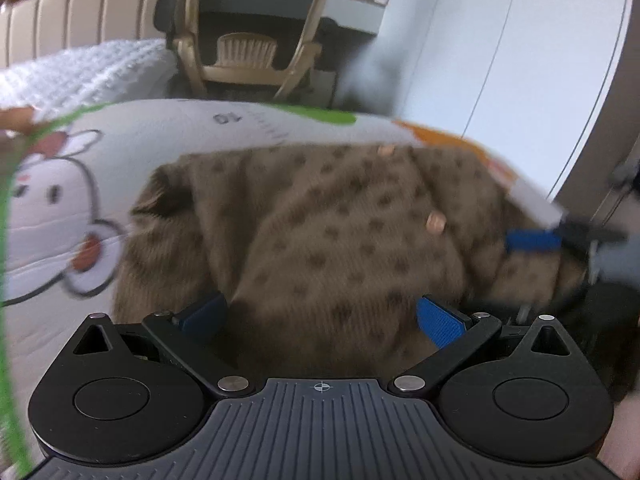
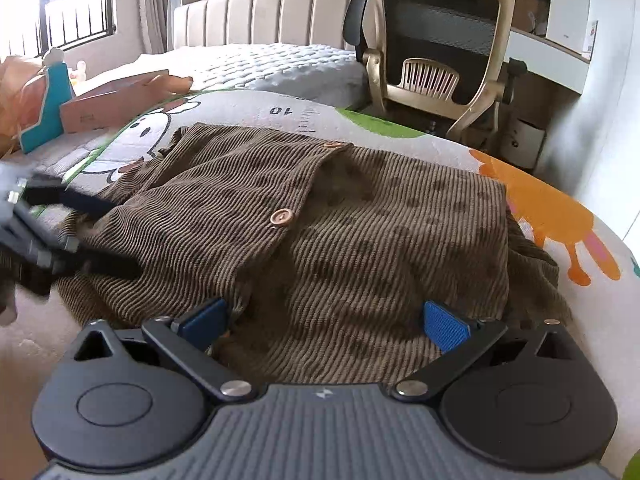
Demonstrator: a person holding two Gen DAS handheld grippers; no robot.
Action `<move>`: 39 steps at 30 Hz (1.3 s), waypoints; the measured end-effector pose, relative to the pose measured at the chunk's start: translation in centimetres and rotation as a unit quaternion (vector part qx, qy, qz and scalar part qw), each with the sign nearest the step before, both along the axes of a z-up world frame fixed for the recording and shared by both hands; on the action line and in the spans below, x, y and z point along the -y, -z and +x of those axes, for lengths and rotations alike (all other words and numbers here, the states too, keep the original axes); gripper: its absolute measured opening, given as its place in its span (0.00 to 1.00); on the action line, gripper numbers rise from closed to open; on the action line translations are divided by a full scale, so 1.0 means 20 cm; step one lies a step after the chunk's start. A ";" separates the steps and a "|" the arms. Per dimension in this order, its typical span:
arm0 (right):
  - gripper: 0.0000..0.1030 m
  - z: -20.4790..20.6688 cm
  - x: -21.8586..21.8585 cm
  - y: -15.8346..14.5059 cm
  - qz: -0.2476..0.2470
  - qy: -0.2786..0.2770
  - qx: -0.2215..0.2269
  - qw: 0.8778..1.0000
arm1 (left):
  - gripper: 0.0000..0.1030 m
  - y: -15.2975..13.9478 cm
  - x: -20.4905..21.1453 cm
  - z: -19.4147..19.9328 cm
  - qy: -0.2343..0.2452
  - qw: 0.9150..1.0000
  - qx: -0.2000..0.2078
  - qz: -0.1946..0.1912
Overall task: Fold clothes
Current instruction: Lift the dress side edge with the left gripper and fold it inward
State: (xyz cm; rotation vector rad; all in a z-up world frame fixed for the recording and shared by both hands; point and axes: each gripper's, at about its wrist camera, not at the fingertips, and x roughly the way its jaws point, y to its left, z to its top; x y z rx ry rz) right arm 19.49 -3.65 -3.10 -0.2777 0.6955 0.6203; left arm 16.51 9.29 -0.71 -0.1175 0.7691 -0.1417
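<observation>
A cartoon-printed play mat (image 2: pixel 400 128) carries the brown ribbed cardigan (image 2: pixel 320 216), lying partly folded. Over its near edge, the right hand-held gripper (image 2: pixel 326 322) and the left hand-held gripper (image 1: pixel 320 316) both hover, fingers spread apart.

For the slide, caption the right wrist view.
Open right claw poised over a brown ribbed cardigan spread on a cartoon-print mat, office chair behind.

Two wrist cameras looking low and close over the cardigan (image 2: pixel 320 216)
Both are facing the chair (image 2: pixel 440 52) beyond it, sharing cardigan, mat (image 1: pixel 160 132) and chair.
</observation>
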 end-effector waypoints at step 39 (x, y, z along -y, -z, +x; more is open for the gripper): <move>1.00 0.30 0.21 -0.17 0.055 0.139 0.043 0.988 | 1.00 0.01 -0.17 0.16 -0.070 0.997 -0.037 0.015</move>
